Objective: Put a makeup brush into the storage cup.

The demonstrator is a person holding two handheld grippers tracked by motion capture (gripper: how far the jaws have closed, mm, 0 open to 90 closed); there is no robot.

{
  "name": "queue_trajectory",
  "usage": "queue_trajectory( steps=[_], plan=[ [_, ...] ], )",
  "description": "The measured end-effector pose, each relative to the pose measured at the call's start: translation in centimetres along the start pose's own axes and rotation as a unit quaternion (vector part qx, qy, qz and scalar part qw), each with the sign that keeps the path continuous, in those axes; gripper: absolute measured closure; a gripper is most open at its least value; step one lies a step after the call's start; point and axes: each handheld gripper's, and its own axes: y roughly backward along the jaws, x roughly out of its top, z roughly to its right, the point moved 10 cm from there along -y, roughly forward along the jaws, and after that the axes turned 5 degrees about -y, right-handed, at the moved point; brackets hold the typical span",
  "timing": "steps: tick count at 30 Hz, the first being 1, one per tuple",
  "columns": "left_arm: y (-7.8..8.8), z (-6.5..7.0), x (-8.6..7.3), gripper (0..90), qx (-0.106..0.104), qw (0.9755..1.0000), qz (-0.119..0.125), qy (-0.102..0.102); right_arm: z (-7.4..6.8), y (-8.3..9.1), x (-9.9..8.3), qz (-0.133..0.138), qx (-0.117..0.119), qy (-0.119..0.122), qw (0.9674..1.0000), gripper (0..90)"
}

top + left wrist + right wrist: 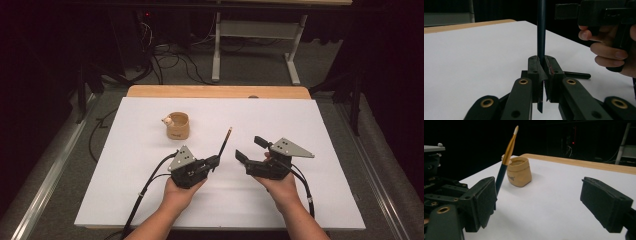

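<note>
Left tool clamps paintbrush, angled up toward cup; right tool gapes empty, palm-cradled beside it.

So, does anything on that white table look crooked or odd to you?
Not really. The tan soft-sided cup stands upright, slightly saggy at its rim. The dark-handled brush with a gold ferrule is clamped in the left gripper, tilted. Nothing spilled.

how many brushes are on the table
1: the brush isn't lying on the table; the left claw holds it, near the tan cup.
</note>
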Motion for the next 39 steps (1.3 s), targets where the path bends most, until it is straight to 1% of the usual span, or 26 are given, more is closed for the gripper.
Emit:
queue_trajectory(
  steps=[3, 5, 11, 21, 27, 33, 39],
  plan=[
    [-0.1, 0.2, -0.2, 84.4, -0.001, 1.0000, -0.002, -0.001, -0.4, -0.1, -0.1, -0.001, 0.011, -0.011, 0.9999, 16.3],
    [-0.2, 0.3, -0.3, 84.4, -0.002, 1.0000, -0.001, -0.002, -0.5, -0.1, -0.1, -0.001, 0.015, -0.017, 0.9997, 16.6],
    [-0.4, 0.5, -0.6, 84.4, -0.005, 1.0000, -0.004, -0.001, -0.3, -0.4, -0.4, -0.008, 0.015, -0.026, 0.9995, 17.5],
    [-0.8, 1.0, -0.9, 84.4, -0.010, 0.9999, -0.008, -0.001, -1.0, -0.5, -0.4, -0.007, 0.038, -0.047, 0.9982, 26.4],
    [-0.9, 1.1, -1.1, 84.4, -0.012, 0.9999, -0.010, 0.001, -1.4, -0.4, -0.3, -0.003, 0.046, -0.048, 0.9978, 33.2],
    [-1.0, 1.2, -1.2, 84.4, -0.013, 0.9999, -0.010, -0.003, -1.5, -0.4, -0.2, 0.003, 0.052, -0.057, 0.9970, 38.0],
    [-1.1, 1.3, -1.2, 84.4, -0.012, 0.9999, -0.011, -0.005, -1.9, -0.6, -0.5, -0.001, 0.060, -0.059, 0.9964, 43.7]
  ],
)
